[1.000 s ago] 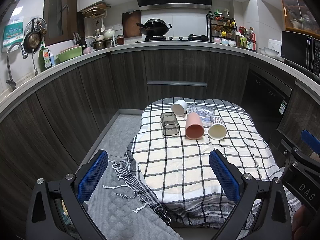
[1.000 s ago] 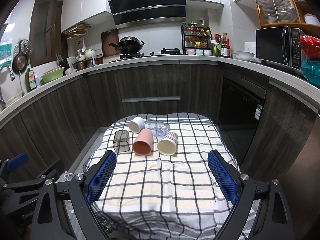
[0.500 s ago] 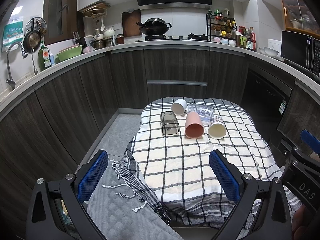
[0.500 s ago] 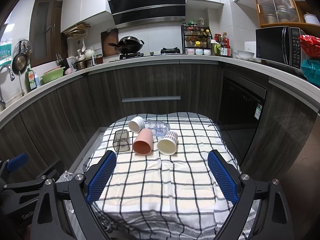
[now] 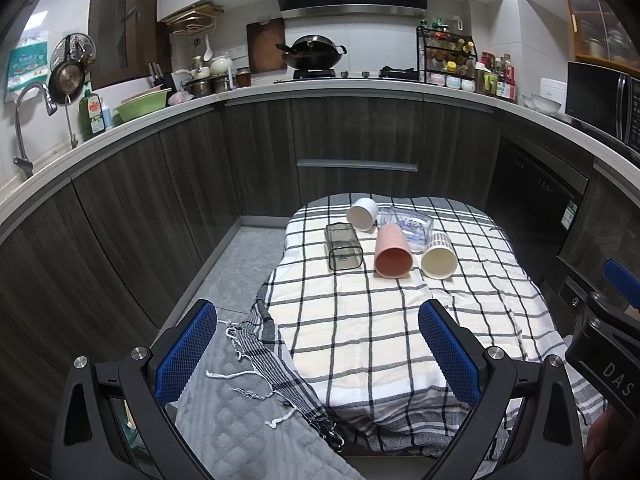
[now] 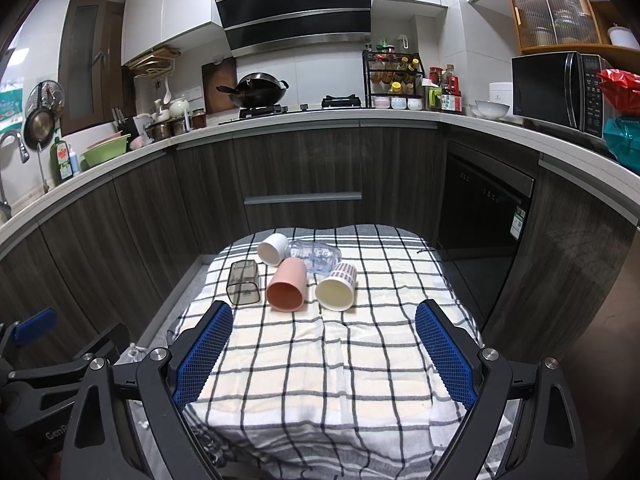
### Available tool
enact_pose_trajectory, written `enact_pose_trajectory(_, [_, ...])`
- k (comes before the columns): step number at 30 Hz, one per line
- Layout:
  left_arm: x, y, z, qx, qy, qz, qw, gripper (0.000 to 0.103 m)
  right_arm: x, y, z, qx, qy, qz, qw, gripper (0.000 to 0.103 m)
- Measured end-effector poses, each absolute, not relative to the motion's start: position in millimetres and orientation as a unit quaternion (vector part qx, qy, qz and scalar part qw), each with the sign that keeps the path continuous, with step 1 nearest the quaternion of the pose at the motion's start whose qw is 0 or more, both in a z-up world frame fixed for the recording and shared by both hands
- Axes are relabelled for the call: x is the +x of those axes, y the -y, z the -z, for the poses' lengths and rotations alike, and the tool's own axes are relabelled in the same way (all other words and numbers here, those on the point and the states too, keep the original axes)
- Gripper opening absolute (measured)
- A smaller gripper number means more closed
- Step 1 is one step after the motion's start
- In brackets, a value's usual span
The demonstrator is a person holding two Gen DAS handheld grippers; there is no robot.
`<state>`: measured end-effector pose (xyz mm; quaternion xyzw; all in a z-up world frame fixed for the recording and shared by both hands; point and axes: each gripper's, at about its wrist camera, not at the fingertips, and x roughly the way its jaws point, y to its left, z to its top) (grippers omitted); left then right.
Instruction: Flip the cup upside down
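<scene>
Five cups lie on their sides near the far end of the bench (image 6: pixel 400 380), on its checked cloth: a smoky square cup (image 6: pixel 243 283), a pink cup (image 6: pixel 286 285), a striped cup (image 6: pixel 337 287), a small white cup (image 6: pixel 272 249) and a clear glass (image 6: pixel 318 257). Both the left claw (image 5: pixel 316 354) and the right claw (image 6: pixel 323 354) are spread wide, holding nothing, well short of them. A good grasp would close across one cup's wall (the pink looks easiest), then lift and turn it mouth-down. Nothing has shifted since the earlier frames.
</scene>
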<state>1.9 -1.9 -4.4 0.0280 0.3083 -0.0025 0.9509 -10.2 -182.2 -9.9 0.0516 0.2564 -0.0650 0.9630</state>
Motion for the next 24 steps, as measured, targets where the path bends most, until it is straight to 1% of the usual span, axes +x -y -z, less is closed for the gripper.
enact_pose_trajectory(6, [11.4, -0.8, 10.4, 0.027, -0.321, 0.001, 0.947, 0.103, 1.3, 180.2, 20.9, 0.053, -0.266, 0.061, 0.961, 0.093])
enact_pose_trajectory(15, [31.9, -0.1, 16.3, 0.023, -0.337, 0.002, 0.941, 0.103, 19.1, 186.7, 18.8, 0.056, -0.286, 0.06, 0.955, 0.093])
enact_pose_trajectory(24, [69.6, -0.7, 30.8, 0.015, -0.365, -0.001, 0.931, 0.103, 57.4, 189.0, 28.9, 0.052, -0.318, 0.055, 0.945, 0.093])
